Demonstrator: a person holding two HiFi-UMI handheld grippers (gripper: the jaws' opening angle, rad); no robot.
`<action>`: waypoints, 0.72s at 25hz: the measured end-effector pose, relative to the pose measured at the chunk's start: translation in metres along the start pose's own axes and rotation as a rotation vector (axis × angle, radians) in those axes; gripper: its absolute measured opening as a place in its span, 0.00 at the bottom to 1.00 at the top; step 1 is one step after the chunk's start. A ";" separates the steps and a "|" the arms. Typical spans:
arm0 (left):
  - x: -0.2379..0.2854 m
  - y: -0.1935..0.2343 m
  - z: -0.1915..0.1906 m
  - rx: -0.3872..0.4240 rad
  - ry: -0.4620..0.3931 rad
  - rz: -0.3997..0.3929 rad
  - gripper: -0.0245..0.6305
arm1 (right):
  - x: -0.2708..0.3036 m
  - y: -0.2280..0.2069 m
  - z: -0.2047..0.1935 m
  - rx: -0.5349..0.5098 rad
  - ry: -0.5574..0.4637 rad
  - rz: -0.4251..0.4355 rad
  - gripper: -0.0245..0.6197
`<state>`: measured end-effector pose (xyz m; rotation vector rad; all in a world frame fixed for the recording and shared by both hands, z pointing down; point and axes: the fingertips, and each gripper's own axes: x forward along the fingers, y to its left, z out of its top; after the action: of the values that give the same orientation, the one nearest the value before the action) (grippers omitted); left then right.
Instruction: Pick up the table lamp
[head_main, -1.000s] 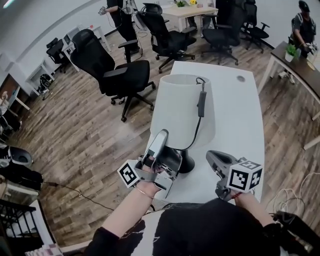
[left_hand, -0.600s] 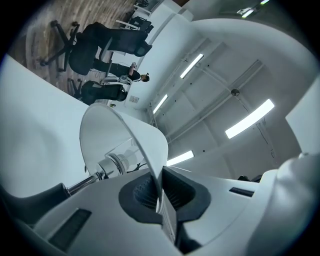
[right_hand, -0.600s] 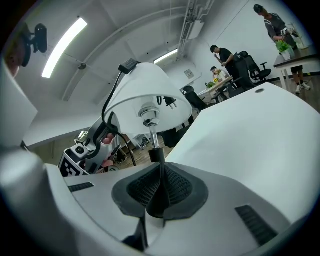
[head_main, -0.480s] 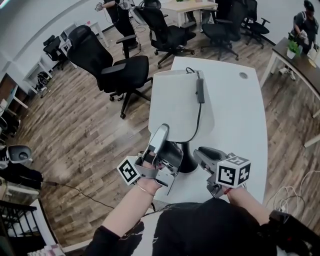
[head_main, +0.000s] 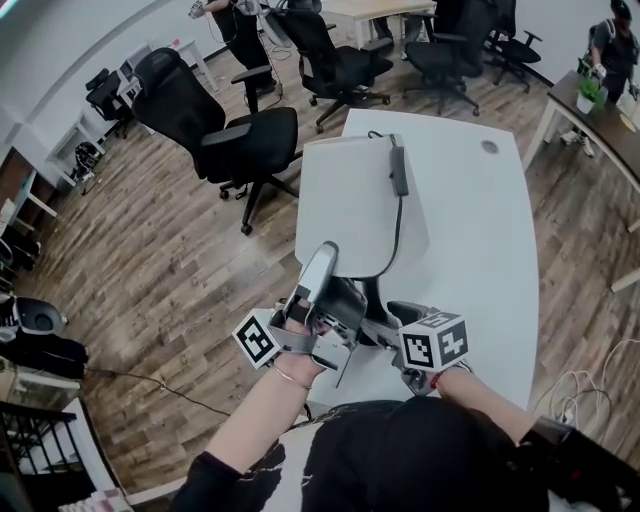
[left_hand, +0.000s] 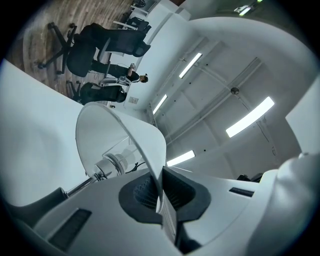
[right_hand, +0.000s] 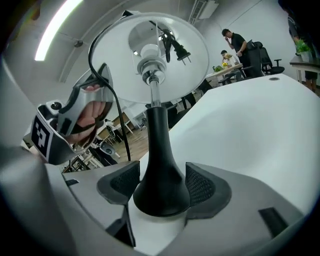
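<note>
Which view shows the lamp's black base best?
Right gripper view: the black flared lamp base stands whole, close, centre frame. Head view shows only a sliver under the white shade. Left gripper view shows none of the flared foot.

No readable text, brand, number or sign anywhere. Only printed marks: black-and-white square patterns on left marker cube and right marker cube, no letters or digits. No legible print on lamp or table.
</note>
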<state>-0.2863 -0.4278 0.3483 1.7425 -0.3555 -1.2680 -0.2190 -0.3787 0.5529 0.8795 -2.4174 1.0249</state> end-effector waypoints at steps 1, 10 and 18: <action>0.000 0.000 0.000 -0.003 -0.005 -0.002 0.05 | 0.003 0.000 -0.002 -0.008 0.010 -0.008 0.47; -0.008 -0.005 0.000 0.006 0.000 -0.021 0.05 | 0.006 -0.005 -0.003 -0.023 -0.007 -0.024 0.46; -0.012 -0.015 -0.008 0.021 0.000 -0.041 0.05 | 0.001 -0.003 -0.003 -0.077 -0.017 -0.022 0.41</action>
<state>-0.2887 -0.4074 0.3440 1.7759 -0.3354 -1.2974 -0.2176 -0.3786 0.5567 0.8897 -2.4388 0.9129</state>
